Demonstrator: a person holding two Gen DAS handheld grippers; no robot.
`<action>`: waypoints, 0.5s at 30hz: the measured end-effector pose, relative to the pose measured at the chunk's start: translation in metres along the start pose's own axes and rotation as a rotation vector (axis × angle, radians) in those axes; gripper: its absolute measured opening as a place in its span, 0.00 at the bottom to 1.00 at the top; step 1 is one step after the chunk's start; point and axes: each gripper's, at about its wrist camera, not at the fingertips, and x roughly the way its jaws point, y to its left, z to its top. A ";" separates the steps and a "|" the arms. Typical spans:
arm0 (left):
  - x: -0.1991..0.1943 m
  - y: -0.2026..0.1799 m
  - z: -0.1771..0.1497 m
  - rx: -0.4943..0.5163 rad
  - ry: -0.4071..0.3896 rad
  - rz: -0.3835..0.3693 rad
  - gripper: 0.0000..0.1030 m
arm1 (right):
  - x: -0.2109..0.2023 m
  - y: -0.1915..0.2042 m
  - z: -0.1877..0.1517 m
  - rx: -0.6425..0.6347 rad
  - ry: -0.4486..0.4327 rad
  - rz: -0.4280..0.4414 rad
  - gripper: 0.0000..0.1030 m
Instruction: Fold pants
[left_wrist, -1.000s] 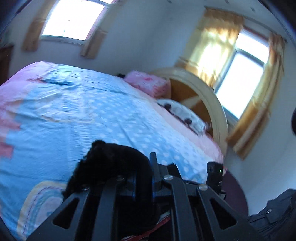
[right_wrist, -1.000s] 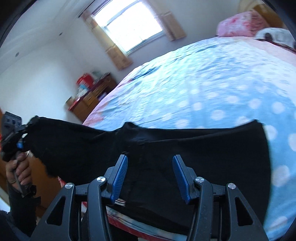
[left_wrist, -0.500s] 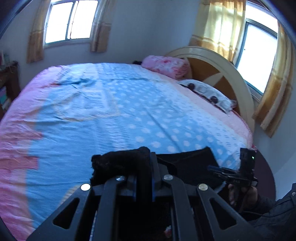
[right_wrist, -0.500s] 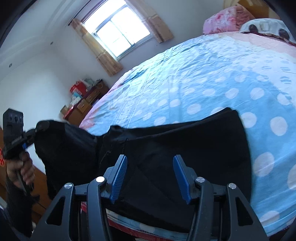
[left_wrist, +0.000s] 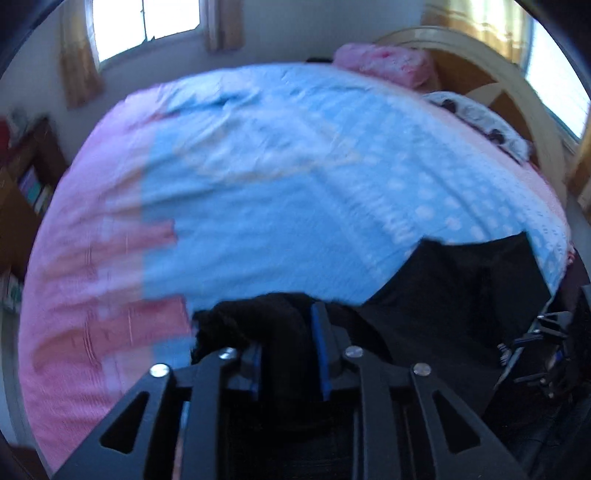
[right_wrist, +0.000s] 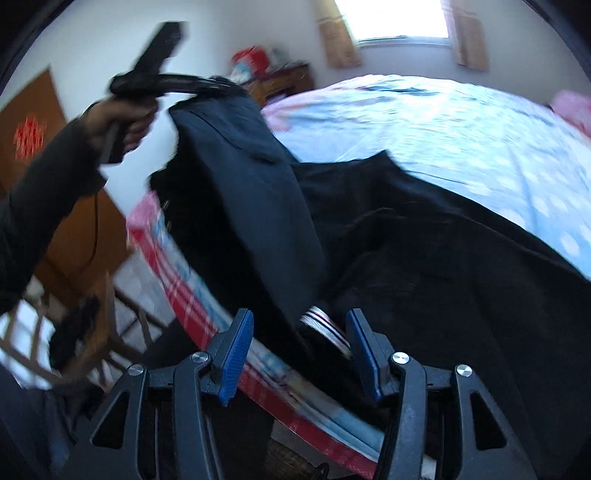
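The black pants (right_wrist: 424, 258) lie partly on the bed near its front edge, one end lifted. My left gripper (left_wrist: 288, 350) is shut on a bunched end of the pants (left_wrist: 258, 317) and holds it above the bedspread. In the right wrist view the left gripper (right_wrist: 199, 83) is high at the upper left, with the pants leg (right_wrist: 258, 192) hanging from it. My right gripper (right_wrist: 295, 347) is open and empty, just above the pants at the bed's edge. It shows at the right edge of the left wrist view (left_wrist: 543, 347).
The bed (left_wrist: 258, 177) has a blue dotted and pink bedspread. Pillows (left_wrist: 384, 66) and a round wooden headboard (left_wrist: 491, 88) are at the far end. A wooden dresser (right_wrist: 284, 79) stands by the window. A red plaid mattress edge (right_wrist: 177, 280) is below.
My left gripper has lifted the pants end higher and swung it toward the right. The pants now drape steeply from it. My right gripper has stayed open and turned left.
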 end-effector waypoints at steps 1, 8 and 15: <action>0.005 0.005 -0.011 -0.026 0.016 -0.013 0.35 | 0.001 0.004 -0.001 -0.016 0.007 0.002 0.53; -0.003 0.029 -0.072 -0.196 -0.049 -0.156 0.59 | 0.027 0.023 0.026 -0.091 0.048 -0.019 0.56; -0.006 0.017 -0.062 -0.247 -0.114 -0.341 0.37 | 0.076 0.095 0.068 -0.408 0.039 -0.087 0.60</action>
